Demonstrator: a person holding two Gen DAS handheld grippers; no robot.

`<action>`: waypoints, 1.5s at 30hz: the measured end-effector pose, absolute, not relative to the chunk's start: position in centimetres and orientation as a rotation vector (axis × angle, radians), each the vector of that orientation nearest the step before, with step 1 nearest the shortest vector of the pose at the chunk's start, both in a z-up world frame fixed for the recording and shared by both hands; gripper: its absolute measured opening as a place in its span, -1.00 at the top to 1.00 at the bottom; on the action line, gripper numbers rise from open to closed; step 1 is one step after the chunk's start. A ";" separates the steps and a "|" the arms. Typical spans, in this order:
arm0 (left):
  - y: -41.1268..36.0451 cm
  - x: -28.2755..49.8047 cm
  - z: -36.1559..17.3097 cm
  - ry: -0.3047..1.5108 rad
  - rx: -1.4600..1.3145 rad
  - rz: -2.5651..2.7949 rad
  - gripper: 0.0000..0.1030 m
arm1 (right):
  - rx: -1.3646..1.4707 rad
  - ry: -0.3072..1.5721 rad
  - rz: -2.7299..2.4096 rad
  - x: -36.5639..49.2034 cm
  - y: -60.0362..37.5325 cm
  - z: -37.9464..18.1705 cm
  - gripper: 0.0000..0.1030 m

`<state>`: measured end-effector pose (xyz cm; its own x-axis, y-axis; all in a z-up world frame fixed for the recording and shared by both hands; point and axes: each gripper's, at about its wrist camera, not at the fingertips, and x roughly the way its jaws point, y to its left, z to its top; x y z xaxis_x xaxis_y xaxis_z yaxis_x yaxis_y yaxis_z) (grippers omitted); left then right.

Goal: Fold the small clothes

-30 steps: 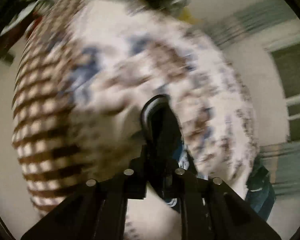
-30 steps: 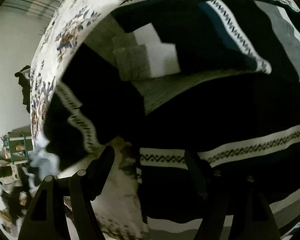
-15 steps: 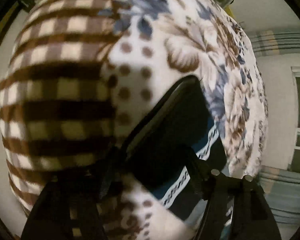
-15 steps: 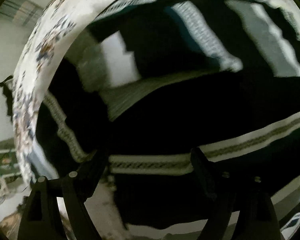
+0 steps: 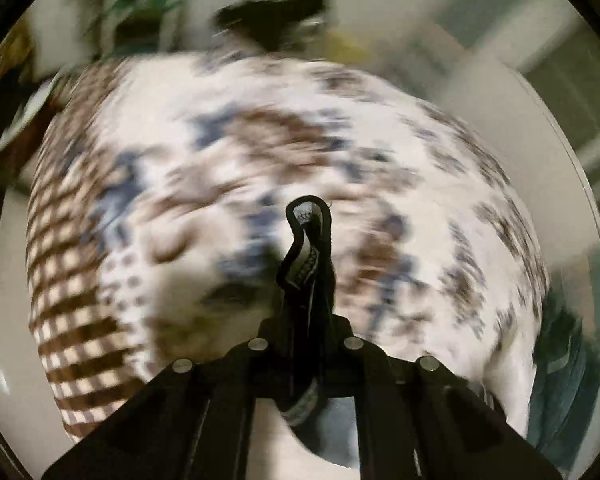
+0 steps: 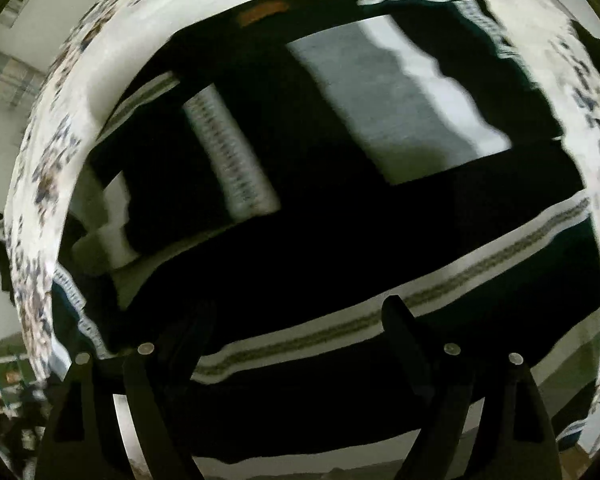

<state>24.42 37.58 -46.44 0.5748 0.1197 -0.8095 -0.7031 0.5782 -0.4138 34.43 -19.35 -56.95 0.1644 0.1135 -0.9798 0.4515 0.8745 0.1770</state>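
A black knitted garment (image 6: 340,232) with white and grey patterned bands lies spread on a floral blanket (image 6: 40,184). My right gripper (image 6: 300,312) is open, its two dark fingers low over the garment near a white patterned stripe. My left gripper (image 5: 306,312) is shut on a bunched edge of the black garment (image 5: 308,240), which sticks up between the fingers, raised above the floral and checked blanket (image 5: 220,168). The left view is blurred by motion.
The blanket covers a bed with pale walls around it. A dark item (image 5: 272,20) lies at the blanket's far edge. Teal fabric (image 5: 560,380) hangs at the right side. Cluttered shelves (image 6: 8,372) stand at the lower left.
My left gripper was shut on the garment, opened close over the blanket, and is now shut on the edge again and raised. My right gripper stayed open and shifted over the garment.
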 end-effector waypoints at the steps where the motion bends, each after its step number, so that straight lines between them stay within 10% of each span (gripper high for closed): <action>1: 35.8 25.6 -45.3 0.827 -0.775 0.509 0.90 | 0.492 1.402 -0.264 34.3 -20.5 -57.0 -1.00; 10: 8.1 39.5 -41.9 0.958 -0.498 0.019 0.90 | 0.647 1.319 -0.345 31.6 -34.9 -55.5 -1.00; 22: -30.7 44.0 -51.4 1.318 -0.218 -0.404 0.81 | 0.805 1.296 -0.478 25.3 -54.6 -55.1 -1.00; 25: -31.4 42.7 -51.0 1.301 -0.173 -0.383 0.60 | 0.822 1.338 -0.385 25.6 -56.9 -55.0 -0.99; 26: -30.3 42.2 -50.3 1.269 -0.180 -0.377 0.36 | 0.837 1.331 -0.342 25.9 -57.1 -54.7 -0.79; 27: -29.3 41.5 -49.9 1.240 -0.176 -0.367 -0.03 | 0.851 1.316 -0.298 26.3 -57.3 -54.2 -0.11; 29: -26.2 40.6 -49.5 1.196 -0.154 -0.324 -0.64 | 0.842 1.346 -0.226 27.5 -57.6 -53.7 0.37; 32: -19.5 39.0 -49.1 1.146 -0.063 -0.161 -0.78 | 0.865 1.331 -0.092 30.6 -56.5 -53.0 0.34; 35: -12.2 37.1 -50.0 1.150 0.003 0.028 -0.79 | 0.867 1.309 0.011 35.3 -54.9 -52.6 -0.26; 45: -0.1 34.3 -55.1 1.232 -0.029 0.334 -0.79 | 0.890 1.328 -0.046 49.7 -55.0 -59.0 -0.27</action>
